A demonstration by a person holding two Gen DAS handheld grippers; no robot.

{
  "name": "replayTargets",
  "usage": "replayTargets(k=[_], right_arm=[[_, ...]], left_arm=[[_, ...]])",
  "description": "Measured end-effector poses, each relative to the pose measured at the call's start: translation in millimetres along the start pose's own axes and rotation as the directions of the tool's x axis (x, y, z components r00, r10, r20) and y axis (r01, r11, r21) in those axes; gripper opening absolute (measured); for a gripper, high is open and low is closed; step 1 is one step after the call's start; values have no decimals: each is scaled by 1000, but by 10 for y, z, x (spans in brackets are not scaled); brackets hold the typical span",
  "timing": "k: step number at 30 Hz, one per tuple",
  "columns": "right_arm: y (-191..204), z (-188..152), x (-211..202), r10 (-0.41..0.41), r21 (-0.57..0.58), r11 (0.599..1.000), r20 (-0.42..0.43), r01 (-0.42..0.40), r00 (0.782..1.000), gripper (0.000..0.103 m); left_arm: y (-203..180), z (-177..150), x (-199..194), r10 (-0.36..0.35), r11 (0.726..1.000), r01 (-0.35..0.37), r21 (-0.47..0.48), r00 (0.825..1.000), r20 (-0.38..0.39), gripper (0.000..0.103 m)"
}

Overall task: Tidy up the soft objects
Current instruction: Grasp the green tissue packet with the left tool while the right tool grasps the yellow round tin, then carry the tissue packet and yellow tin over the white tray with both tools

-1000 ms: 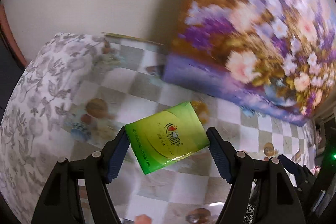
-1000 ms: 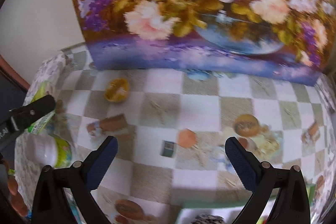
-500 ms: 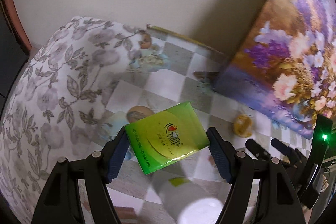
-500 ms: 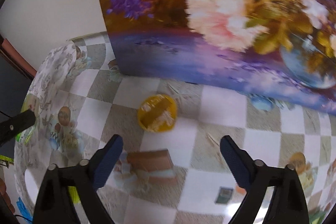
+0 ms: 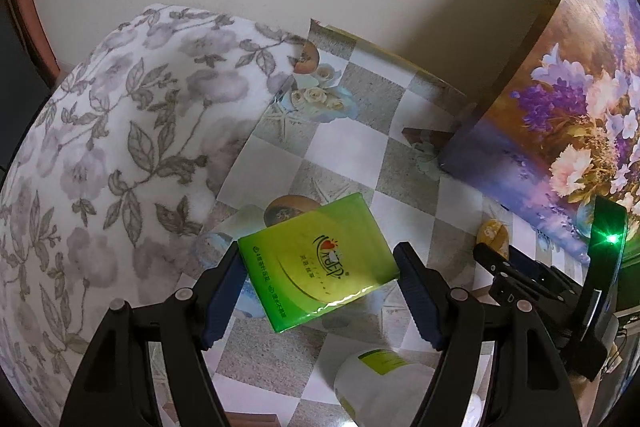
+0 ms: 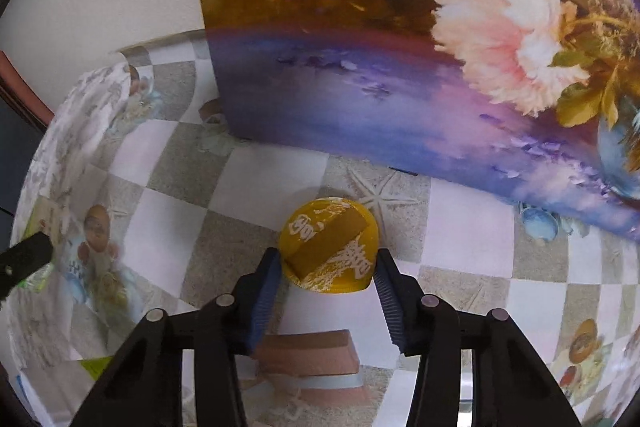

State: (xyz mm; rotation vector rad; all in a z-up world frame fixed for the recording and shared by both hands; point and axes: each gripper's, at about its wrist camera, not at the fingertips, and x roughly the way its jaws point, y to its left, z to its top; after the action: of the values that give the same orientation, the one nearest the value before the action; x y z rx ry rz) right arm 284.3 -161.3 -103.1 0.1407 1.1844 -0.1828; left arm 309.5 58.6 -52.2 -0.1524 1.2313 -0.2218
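While the left gripper clamps the green tissue pack above the checked tablecloth, the right gripper has just been closing around the yellow packet, pads at its edges. Risk: rounded, crinkly wrap squirts toward 12 o'clock, against the flower-print box. The tissue pack, pinched by its ends, may buckle.
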Motion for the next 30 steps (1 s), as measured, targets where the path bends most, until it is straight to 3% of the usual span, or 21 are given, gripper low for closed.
replayTargets(k=[7,16,23,30], right_arm=[[-122,-71,-248,44,35,998,21,-45,999,50],[-404,-393,-1119,28,20,999,72,-30,997,50],[-736,-748,-1826,-22,23,1000,112,20,993,50],[-1020,-1212,-2362,-15,71,997,142,5,990,50]], left_arm=[[-14,-7,-106,8,1000,-8,-8,1000,1,75],[-282,-135,-643,1,1000,-1,5,999,48,75],[-723,-433,-1111,-28,998,24,51,996,80,75],[-1158,-943,-1410,-80,993,74,90,995,64,75]])
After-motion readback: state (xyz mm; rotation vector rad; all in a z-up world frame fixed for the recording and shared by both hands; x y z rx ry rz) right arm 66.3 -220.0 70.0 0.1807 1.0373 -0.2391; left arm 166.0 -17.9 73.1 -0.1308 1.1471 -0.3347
